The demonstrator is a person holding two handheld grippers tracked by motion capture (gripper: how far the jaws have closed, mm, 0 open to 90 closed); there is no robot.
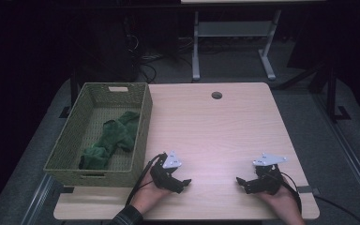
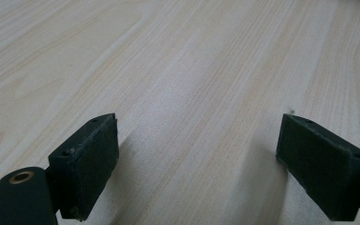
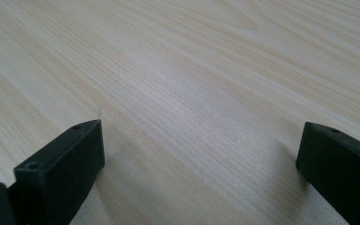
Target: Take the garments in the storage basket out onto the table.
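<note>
Left gripper (image 1: 183,182) and right gripper (image 1: 240,181) low over the bare counter (image 1: 215,126), jaws spread wide, nothing held. Green cloth (image 1: 112,138) crumpled inside woven basket (image 1: 143,126) at left. No readable writing anywhere.

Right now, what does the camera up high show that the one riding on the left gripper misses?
Only the high view has the woven basket with the green cloth in it, both hands, and the right gripper. Only the left gripper view shows the left gripper from close up, its black jaws standing wide apart with nothing between them. Both show the light wooden table.
</note>
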